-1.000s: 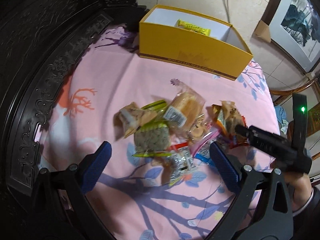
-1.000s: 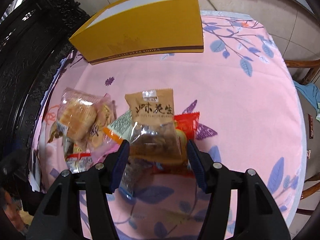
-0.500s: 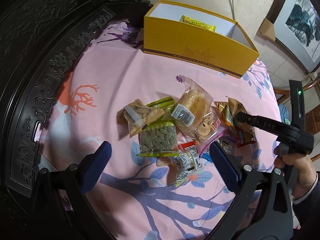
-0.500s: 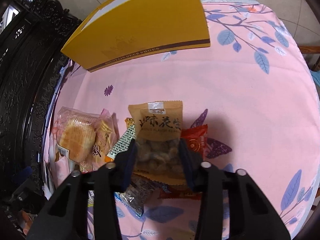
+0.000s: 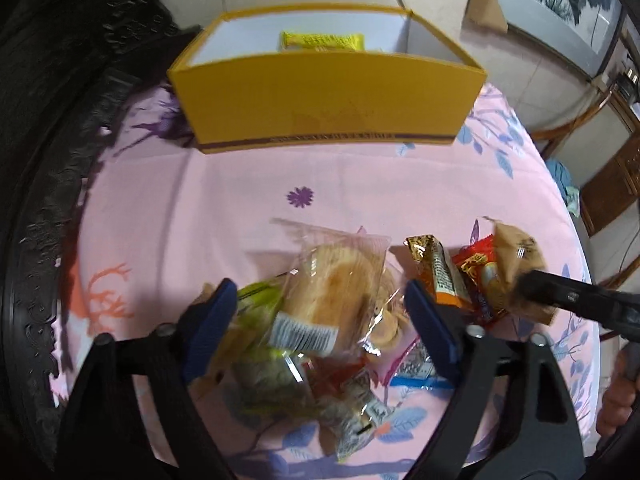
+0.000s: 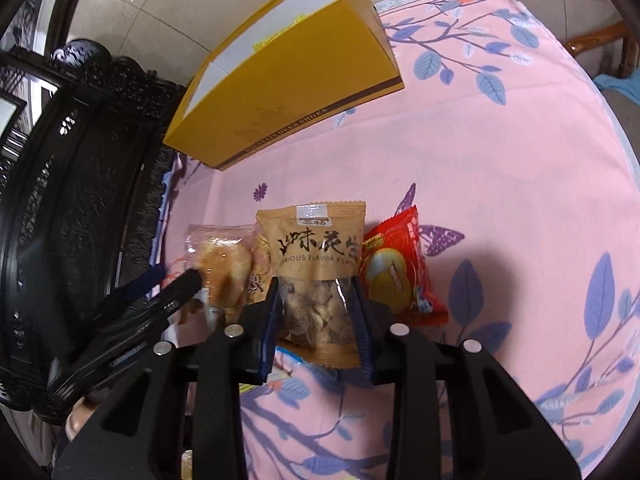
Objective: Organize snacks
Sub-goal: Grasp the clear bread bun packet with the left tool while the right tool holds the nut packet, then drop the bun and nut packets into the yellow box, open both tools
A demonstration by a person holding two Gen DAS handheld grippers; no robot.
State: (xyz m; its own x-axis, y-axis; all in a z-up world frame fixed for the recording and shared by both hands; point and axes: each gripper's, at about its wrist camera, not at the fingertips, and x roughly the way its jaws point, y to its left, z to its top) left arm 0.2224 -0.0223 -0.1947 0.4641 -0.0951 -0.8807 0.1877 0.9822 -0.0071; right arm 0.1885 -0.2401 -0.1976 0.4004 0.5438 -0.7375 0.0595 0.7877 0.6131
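Note:
A pile of snack packets lies on the pink floral cloth (image 5: pixel 224 200). My left gripper (image 5: pixel 320 312) is open, its blue fingers on either side of a clear bread packet (image 5: pixel 332 292) at the top of the pile. My right gripper (image 6: pixel 316 312) is shut on a brown peanut packet (image 6: pixel 316 264) and holds it upright; it also shows in the left wrist view (image 5: pixel 516 256). A red packet (image 6: pixel 400 272) lies just right of it. The yellow box (image 5: pixel 328 112) stands open at the far side with a yellow bar (image 5: pixel 320 42) inside.
A dark carved wooden frame (image 5: pixel 44 184) borders the cloth on the left. The cloth's right edge (image 6: pixel 624 152) drops off toward wooden chairs (image 5: pixel 608 184). Green, orange and blue packets (image 5: pixel 440 276) lie around the bread packet.
My left gripper has moved forward and down over the pile, around the bread packet. My right gripper has closed on the peanut packet and lifted it.

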